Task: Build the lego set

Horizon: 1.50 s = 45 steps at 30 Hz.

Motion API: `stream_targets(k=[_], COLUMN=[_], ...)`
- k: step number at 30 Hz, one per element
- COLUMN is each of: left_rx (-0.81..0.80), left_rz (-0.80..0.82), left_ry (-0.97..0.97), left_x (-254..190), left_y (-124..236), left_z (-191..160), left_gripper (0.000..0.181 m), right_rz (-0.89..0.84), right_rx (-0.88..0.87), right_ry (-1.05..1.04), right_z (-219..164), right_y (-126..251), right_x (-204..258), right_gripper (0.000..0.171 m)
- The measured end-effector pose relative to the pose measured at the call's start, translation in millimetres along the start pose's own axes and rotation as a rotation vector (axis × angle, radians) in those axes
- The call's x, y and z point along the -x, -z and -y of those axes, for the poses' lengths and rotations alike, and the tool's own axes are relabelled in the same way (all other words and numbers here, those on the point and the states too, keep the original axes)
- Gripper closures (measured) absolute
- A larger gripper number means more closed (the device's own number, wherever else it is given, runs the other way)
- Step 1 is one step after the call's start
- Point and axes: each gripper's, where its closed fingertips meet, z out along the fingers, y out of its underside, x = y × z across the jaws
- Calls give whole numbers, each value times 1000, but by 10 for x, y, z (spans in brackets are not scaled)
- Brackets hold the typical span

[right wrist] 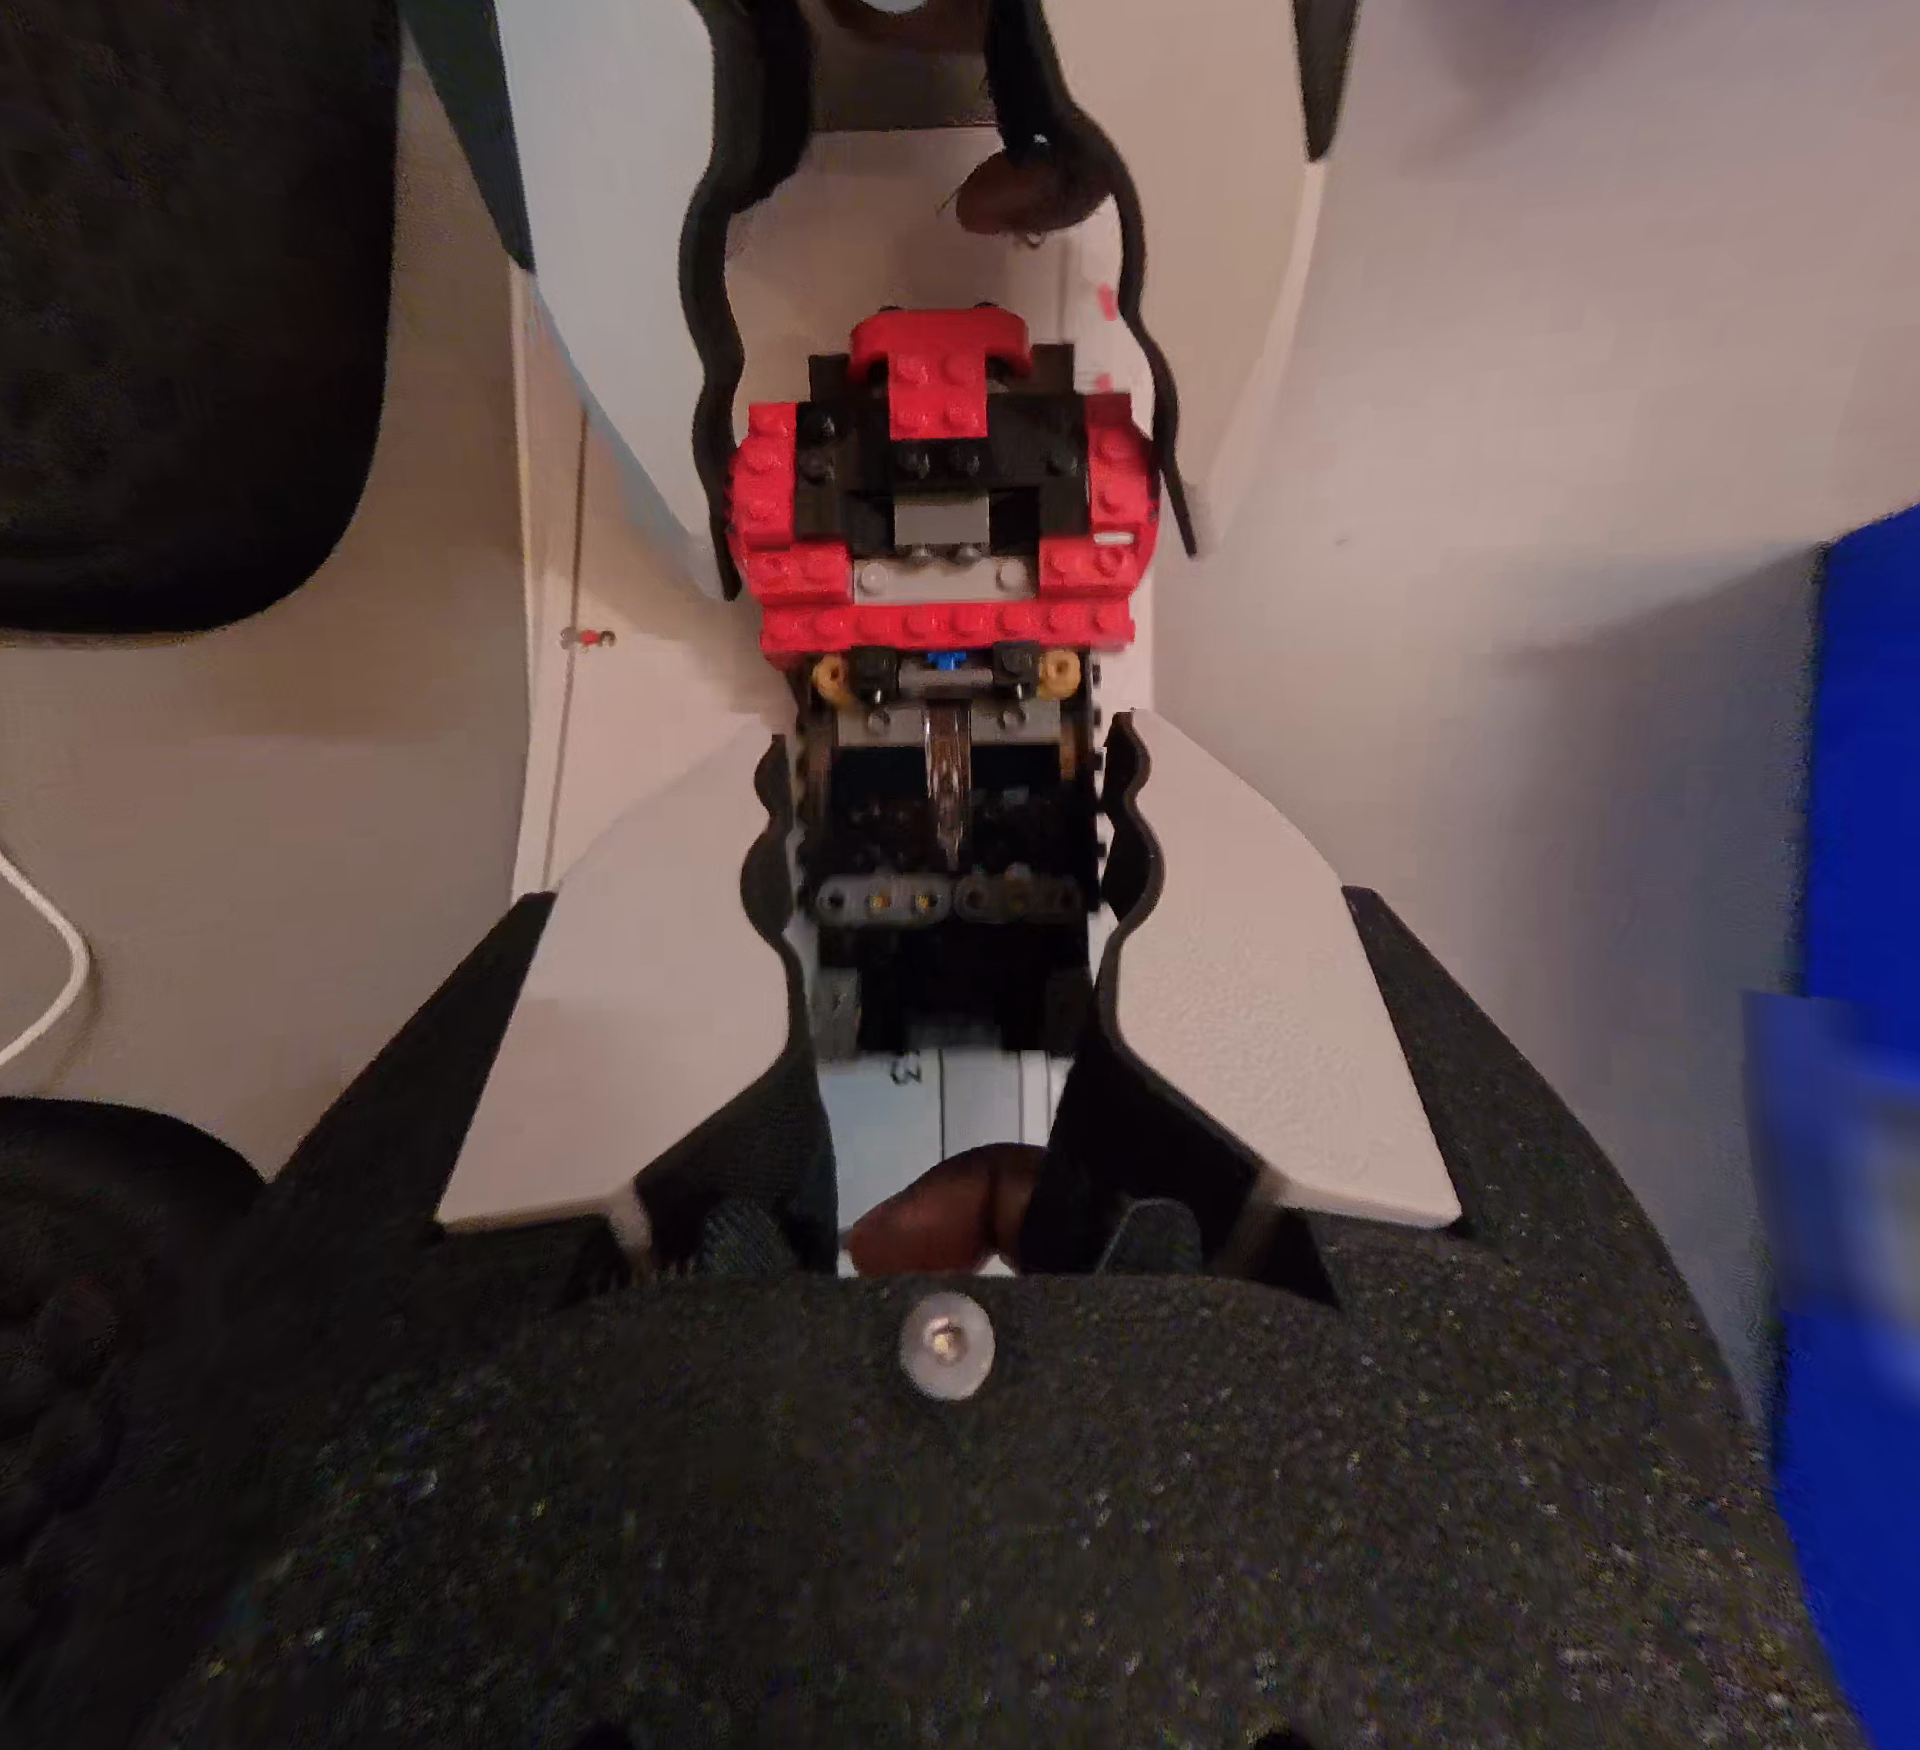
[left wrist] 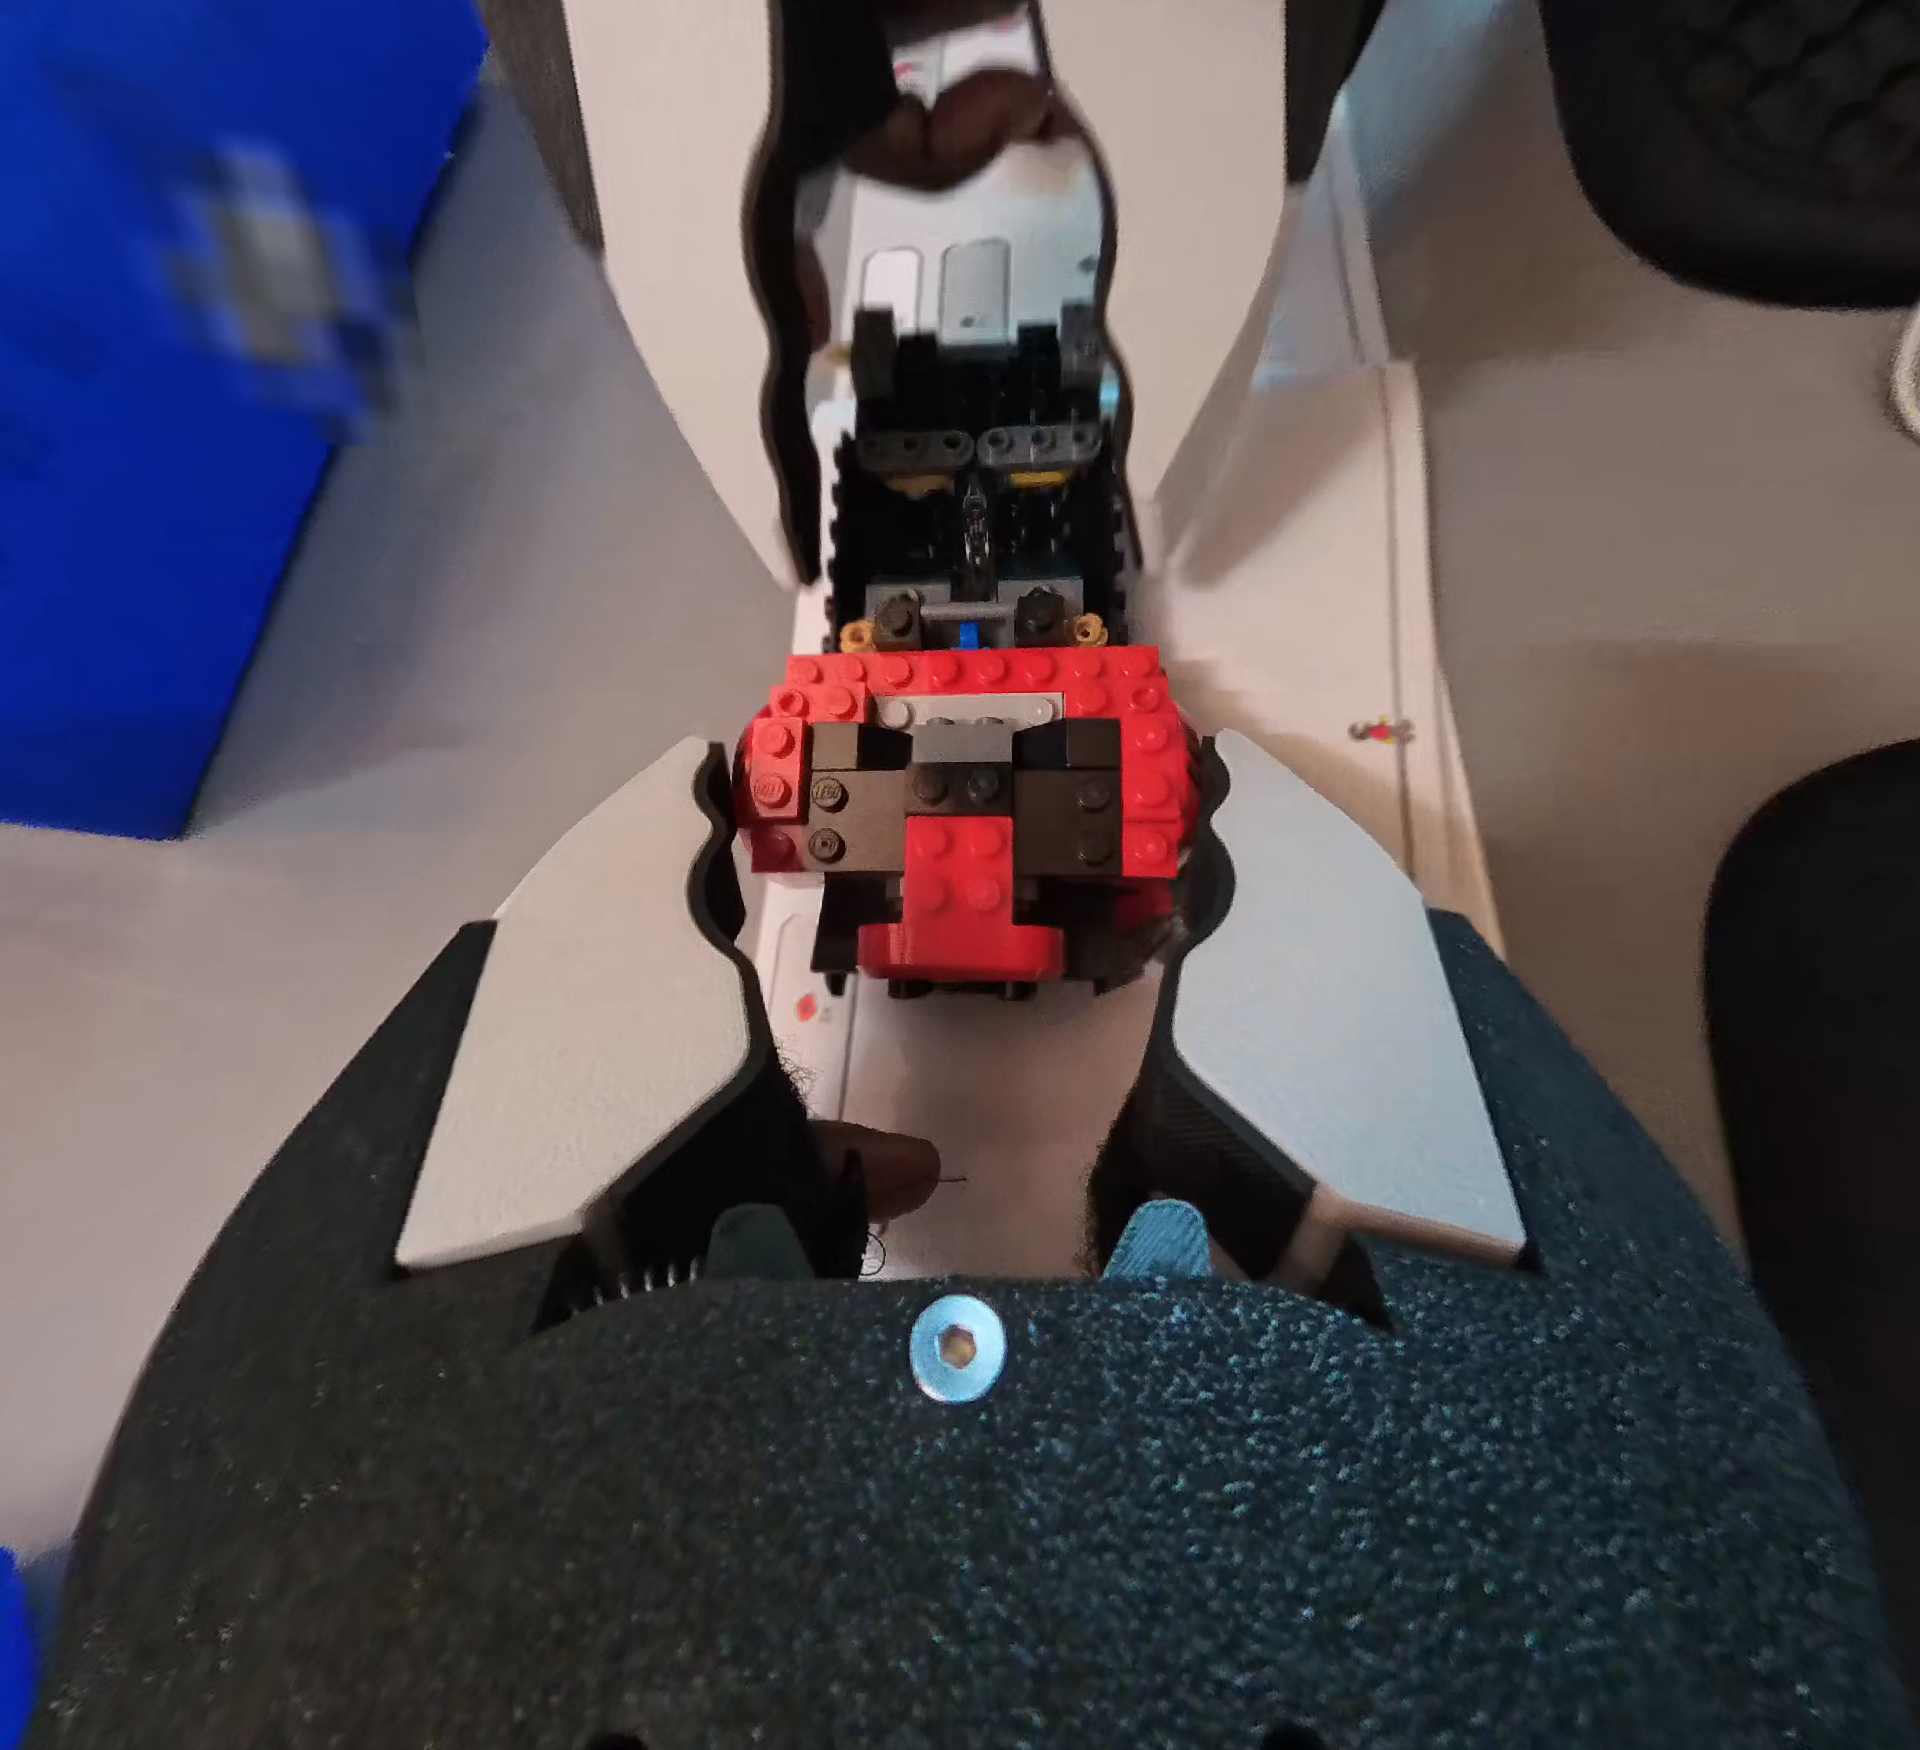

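A partly built lego car is held in the air between my two grippers, which face each other. Its red and black front end [left wrist: 966, 817] sits between the jaws of my left gripper [left wrist: 961, 833], which is shut on its sides. Its black rear section [right wrist: 945, 869], with grey beams and a silver centre piece, sits between the jaws of my right gripper [right wrist: 951, 796], which is shut on it. The right gripper [left wrist: 961, 453] shows at the top of the left wrist view. The left gripper [right wrist: 940, 453] shows at the top of the right wrist view.
A white table [left wrist: 1558, 557] lies below, with white instruction pages [left wrist: 914, 1056] under the model. A blue bin [left wrist: 156, 350] stands to one side and black mesh chair parts [left wrist: 1745, 38] to the other. A small loose piece [left wrist: 1380, 730] and a white cable [right wrist: 42, 994] lie on the table. The tips of both grippers are at nearly the same place.
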Motion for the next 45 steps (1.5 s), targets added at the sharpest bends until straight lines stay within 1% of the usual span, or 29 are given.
stream_targets(k=[3,6,9,11,12,14,17,19,20,21,23,25,28,31,37,40,43,45], left_rx=[34,33,23,22,23,27,42,61,70,78,77,68,52,36,30,18,17,-6], left_rz=[29,25,25,24,14,-7,-22,-34,-38,-43,-52,-52,-43,-32,24,61,83,44], left_ry=[-16,-26,-34,-35,-33,-28,-25,-28,-29,-28,-15,2,17,22,22,-11,-63,-91], left_x=[115,232,395,510,552,616,676,681,681,680,680,692,714,737,831,798,665,446], left_y=[-19,-35,-60,-96,-116,-156,-221,-266,-287,-303,-319,-318,-306,-279,-165,-75,-6,-27], left_z=[-90,-68,4,36,46,63,55,15,-8,-30,-48,-52,-54,-39,17,135,272,401], left_gripper=[98,98,98,98,98,98,98,98,98,98,98,98,99,98,91,90,96,110], right_rz=[-80,-137,-165,-159,-163,-187,-217,-217,-204,-190,-218,-260,-314,-345,-346,-339,-344,-344], right_rx=[-15,-35,-17,-6,-14,-38,-38,-59,-80,-113,-177,-202,-147,-84,-78,-73,-87,-87], right_ry=[-36,-118,-185,-209,-217,-238,-282,-328,-361,-384,-413,-436,-447,-445,-478,-492,-489,-486], right_z=[-125,-347,-652,-818,-864,-907,-970,-989,-989,-976,-981,-1054,-1274,-1461,-1565,-1596,-1595,-1598], right_y=[229,516,712,743,735,685,577,534,536,554,643,741,819,844,840,821,822,834], right_x=[-133,-155,-11,167,251,383,527,592,621,649,630,594,572,578,586,612,611,615], right_gripper=[112,113,122,128,134,143,150,161,162,163,162,157,149,149,146,145,145,142])
